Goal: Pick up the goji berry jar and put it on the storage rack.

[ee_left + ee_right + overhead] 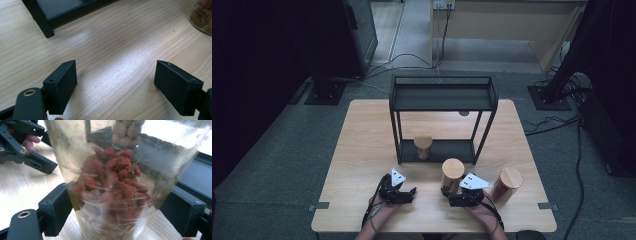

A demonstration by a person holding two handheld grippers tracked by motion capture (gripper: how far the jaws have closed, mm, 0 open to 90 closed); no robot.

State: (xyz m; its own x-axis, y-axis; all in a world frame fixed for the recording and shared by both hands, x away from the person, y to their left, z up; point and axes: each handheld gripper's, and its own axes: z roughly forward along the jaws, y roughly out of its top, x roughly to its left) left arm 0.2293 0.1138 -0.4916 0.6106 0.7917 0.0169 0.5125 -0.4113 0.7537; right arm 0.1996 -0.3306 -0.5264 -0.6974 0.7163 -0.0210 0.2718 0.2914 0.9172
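- My right gripper [453,192] is clamped on the clear jar [112,190] of red dried fruit, near centre of the surface [362,150], upright to keep the contents in.
- My left gripper [404,192] is apart, empty, resting left of it.
- The rack [442,100] stands far, probable destination.

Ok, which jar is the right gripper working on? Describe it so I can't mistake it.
Start at the black two-tier metal rack on the wooden table. In front of its right leg stands a clear jar with a round wooden lid, between the right gripper jaws. Unlike its neighbours, it holds red dried berries.
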